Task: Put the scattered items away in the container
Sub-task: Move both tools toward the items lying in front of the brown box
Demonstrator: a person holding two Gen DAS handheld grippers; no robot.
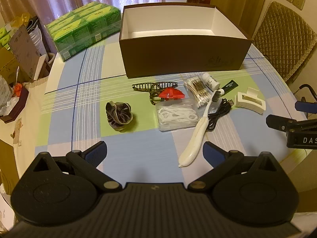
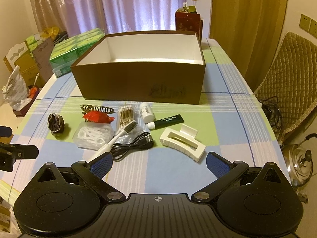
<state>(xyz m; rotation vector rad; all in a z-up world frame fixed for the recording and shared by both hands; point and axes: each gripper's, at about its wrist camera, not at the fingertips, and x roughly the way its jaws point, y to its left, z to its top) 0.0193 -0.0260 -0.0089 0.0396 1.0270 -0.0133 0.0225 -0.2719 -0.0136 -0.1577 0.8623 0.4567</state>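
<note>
A brown box with a white inside stands open at the back of the table. In front of it lie a dark scrunchie, a striped hair claw, a red packet, a clear floss-pick case, a white toothbrush, cotton swabs, a white bottle, a dark lip-gel tube, a black cable and a white hair claw. My left gripper and right gripper hover open, holding nothing.
Green tissue packs sit left of the box. A red gift bag stands behind it. A quilted chair is at the right, a metal kettle beyond the table's right edge, and clutter off the left edge.
</note>
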